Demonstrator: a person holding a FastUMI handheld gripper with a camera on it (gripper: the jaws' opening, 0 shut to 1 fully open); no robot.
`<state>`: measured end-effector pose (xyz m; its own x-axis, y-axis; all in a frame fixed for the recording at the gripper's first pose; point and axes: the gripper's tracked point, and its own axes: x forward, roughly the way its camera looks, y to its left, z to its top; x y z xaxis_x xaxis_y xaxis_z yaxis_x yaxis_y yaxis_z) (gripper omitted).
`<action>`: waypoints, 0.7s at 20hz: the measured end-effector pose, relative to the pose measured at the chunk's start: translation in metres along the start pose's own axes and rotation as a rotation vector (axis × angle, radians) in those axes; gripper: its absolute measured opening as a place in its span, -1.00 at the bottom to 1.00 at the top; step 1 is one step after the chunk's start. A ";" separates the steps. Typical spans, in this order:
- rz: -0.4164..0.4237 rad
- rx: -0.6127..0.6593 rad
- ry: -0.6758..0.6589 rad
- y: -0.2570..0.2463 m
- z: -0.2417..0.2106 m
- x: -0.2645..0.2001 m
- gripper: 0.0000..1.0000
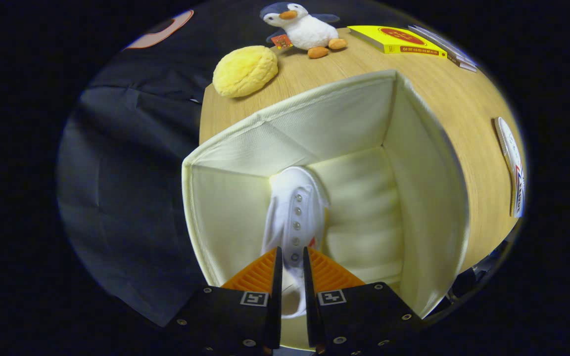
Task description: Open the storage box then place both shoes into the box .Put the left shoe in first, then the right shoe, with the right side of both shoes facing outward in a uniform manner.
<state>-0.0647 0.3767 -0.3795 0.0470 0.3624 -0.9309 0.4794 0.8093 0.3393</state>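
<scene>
1. Your gripper (292,257) is pointed down into the storage box (428,198), which is open at the top, cream fabric, walls upright.
2. Fingers are close together and clenched on the white shoe (295,207); both press on its upper around the eyelet row, near the collar end.
3. That shoe sits inside the box, toe pointing away from the fingers toward the far wall, lying left of the box floor's middle. I can't tell which shoe of the pair it is, or whether it rests on the floor.
4. The rest of the box floor, right of the shoe, is bare padded lining.
5. The surface is a light wood-grain table (443,94). The box stands on it close to its left edge.
6. Beyond the box: a yellow round plush (245,70) near the table's left edge, with a penguin toy (302,27) just behind it.
7. Right of the penguin is a yellow book (396,39), lying flat, with grey flat items (451,52) just beside it.
8. A second white shoe (510,163) lies on the table right of the box, well apart from it.
9. Left of the table, dark cloth (126,173) hangs as the booth wall.
</scene>
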 end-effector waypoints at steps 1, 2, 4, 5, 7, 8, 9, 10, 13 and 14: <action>0.014 -0.016 -0.008 0.001 0.004 -0.003 -0.55; 0.034 -0.028 -0.019 0.001 0.009 -0.009 -0.54; 0.082 -0.040 -0.029 0.002 0.013 -0.025 -0.48; 0.105 -0.052 -0.043 0.003 0.015 -0.036 -0.42; 0.141 -0.097 -0.089 -0.003 0.023 -0.063 -0.25; 0.158 -0.123 -0.118 -0.008 0.029 -0.077 -0.14; 0.174 -0.149 -0.148 -0.013 0.034 -0.091 -0.03; 0.192 -0.178 -0.181 -0.020 0.038 -0.107 0.06; 0.211 -0.251 -0.286 -0.052 0.051 -0.148 0.45; 0.201 -0.272 -0.320 -0.068 0.056 -0.160 0.52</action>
<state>-0.0558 0.2377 -0.2611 0.4040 0.3983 -0.8235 0.1879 0.8449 0.5008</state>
